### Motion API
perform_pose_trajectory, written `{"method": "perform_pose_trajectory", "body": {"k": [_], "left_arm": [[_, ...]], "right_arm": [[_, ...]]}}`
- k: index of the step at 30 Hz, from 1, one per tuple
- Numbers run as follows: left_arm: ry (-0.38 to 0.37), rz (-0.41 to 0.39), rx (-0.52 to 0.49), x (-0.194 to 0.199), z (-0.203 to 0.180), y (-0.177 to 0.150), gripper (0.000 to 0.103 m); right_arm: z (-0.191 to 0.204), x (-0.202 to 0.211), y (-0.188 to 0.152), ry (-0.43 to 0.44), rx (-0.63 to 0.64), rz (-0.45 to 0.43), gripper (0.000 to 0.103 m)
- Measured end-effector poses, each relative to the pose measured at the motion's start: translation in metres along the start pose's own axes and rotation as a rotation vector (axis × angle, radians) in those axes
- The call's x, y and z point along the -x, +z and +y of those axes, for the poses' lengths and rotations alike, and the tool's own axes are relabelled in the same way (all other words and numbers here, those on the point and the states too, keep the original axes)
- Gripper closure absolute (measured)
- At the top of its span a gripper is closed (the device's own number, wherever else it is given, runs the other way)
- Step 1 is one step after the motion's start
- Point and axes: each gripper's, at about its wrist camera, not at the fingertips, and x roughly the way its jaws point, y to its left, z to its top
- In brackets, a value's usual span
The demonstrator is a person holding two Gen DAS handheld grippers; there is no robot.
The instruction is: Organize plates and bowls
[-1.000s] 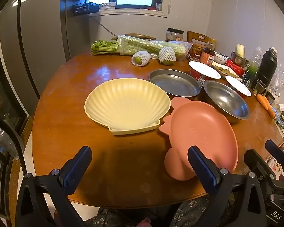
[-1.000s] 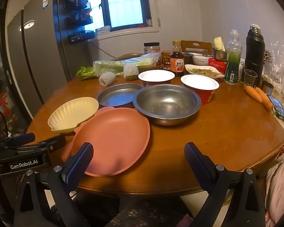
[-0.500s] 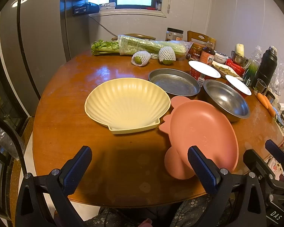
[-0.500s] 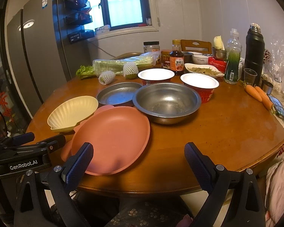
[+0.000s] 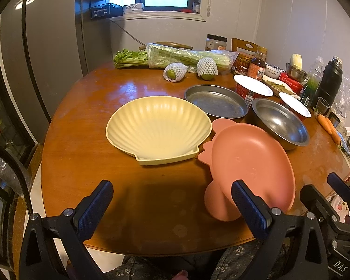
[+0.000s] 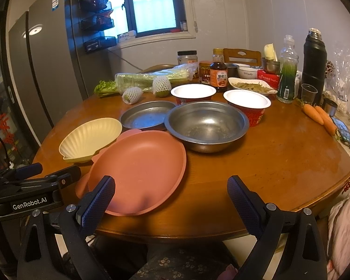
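A cream shell-shaped plate (image 5: pixel 158 128) (image 6: pixel 91 137) sits on the round wooden table (image 5: pixel 86 140). A pink fish-shaped plate (image 5: pixel 252 163) (image 6: pixel 140 168) lies to its right near the front edge. Behind them are a flat steel plate (image 5: pixel 215 102) (image 6: pixel 147 116) and a steel bowl (image 5: pixel 280 121) (image 6: pixel 206 123). My left gripper (image 5: pixel 172 206) is open and empty at the front edge, below the shell plate. My right gripper (image 6: pixel 171 200) is open and empty, its left finger over the pink plate's near rim.
Two red bowls with white lids (image 6: pixel 193 92) (image 6: pixel 246 99), sauce bottles (image 6: pixel 218 75), a black thermos (image 6: pixel 314 58), celery (image 5: pixel 175 57), netted fruit (image 5: pixel 175 72), carrots (image 6: pixel 319 116) and a phone (image 6: pixel 344 133) crowd the back and right. A fridge (image 5: pixel 46 46) stands left.
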Motion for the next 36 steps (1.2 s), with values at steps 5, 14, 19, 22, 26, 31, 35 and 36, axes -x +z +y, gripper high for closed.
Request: {"method": "perform_pose_trajectory", "body": {"k": [5, 14, 19, 22, 26, 31, 35, 36], "left_arm": [[0.001, 0.0, 0.001, 0.0, 0.0, 0.0, 0.001], [0.002, -0.005, 0.003, 0.0, 0.003, 0.0, 0.001], [0.007, -0.005, 0.01, -0.001, 0.008, 0.0, 0.001], [0.012, -0.006, 0.021, -0.001, 0.013, 0.002, 0.001], [0.017, -0.003, 0.039, -0.003, 0.02, 0.003, 0.001], [0.026, 0.002, 0.065, -0.006, 0.035, 0.007, 0.001], [0.036, -0.001, 0.094, -0.007, 0.05, 0.012, 0.001], [0.039, 0.0, 0.102, -0.007, 0.055, 0.013, 0.001]], "right_arm": [[0.0, -0.001, 0.0, 0.001, 0.0, 0.001, 0.006], [0.002, -0.001, -0.001, 0.002, 0.005, -0.002, 0.006], [0.003, -0.002, 0.0, 0.006, 0.001, -0.004, 0.006], [0.003, -0.002, 0.001, 0.015, -0.002, -0.006, 0.006], [0.005, -0.003, 0.005, 0.041, -0.012, -0.01, 0.006], [0.011, -0.008, 0.014, 0.092, -0.018, -0.004, 0.006], [0.02, -0.015, 0.022, 0.119, 0.007, 0.006, 0.006], [0.022, -0.016, 0.023, 0.123, 0.014, 0.008, 0.006]]}}
